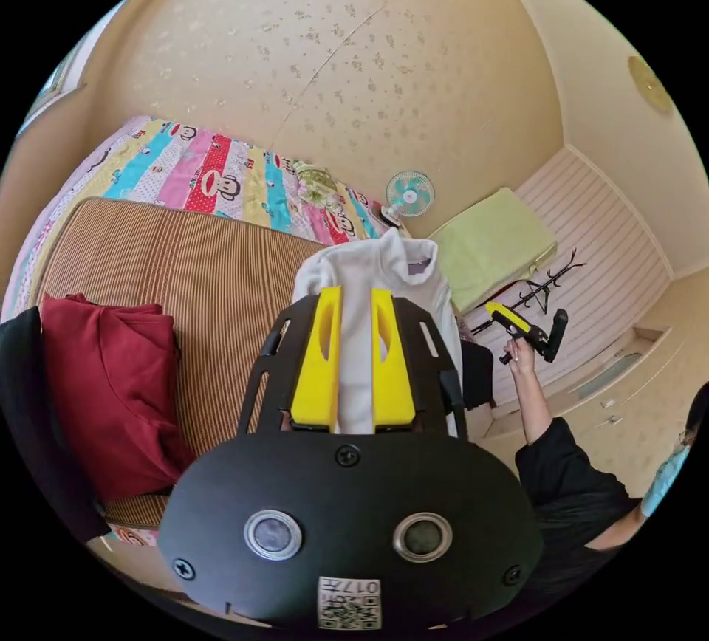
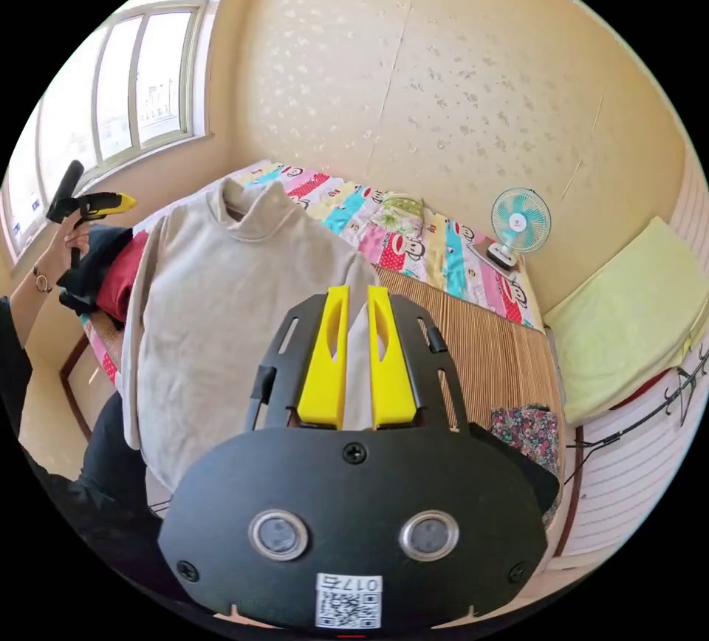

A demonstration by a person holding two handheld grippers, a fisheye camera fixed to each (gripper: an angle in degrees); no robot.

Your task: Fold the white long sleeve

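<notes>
Right gripper view has the white long sleeve (image 2: 221,316) hanging in the air above the bed, collar up, spread wide between the two tools. The right gripper (image 2: 357,301) pinches one shoulder of it, cloth showing in the narrow gap between its two yellow jaws. Far off at the other shoulder sits the left gripper (image 2: 92,205), held in a hand (image 2: 63,242); whether its jaws press the cloth cannot be told from here.

Left gripper view looks along the shirt (image 1: 377,279) edge-on, and there the left gripper (image 1: 356,301) has the white cloth caught between its jaws, which stand a little apart around it. Beyond the shirt a raised hand (image 1: 521,357) holds the right gripper (image 1: 517,320).

Below lies a brown striped mat (image 1: 185,264) on a bright cartoon sheet (image 1: 214,179), with a red garment (image 1: 111,390) folded on the mat. A small fan (image 2: 519,222) stands by the wall, near a green cushion (image 2: 628,316).
</notes>
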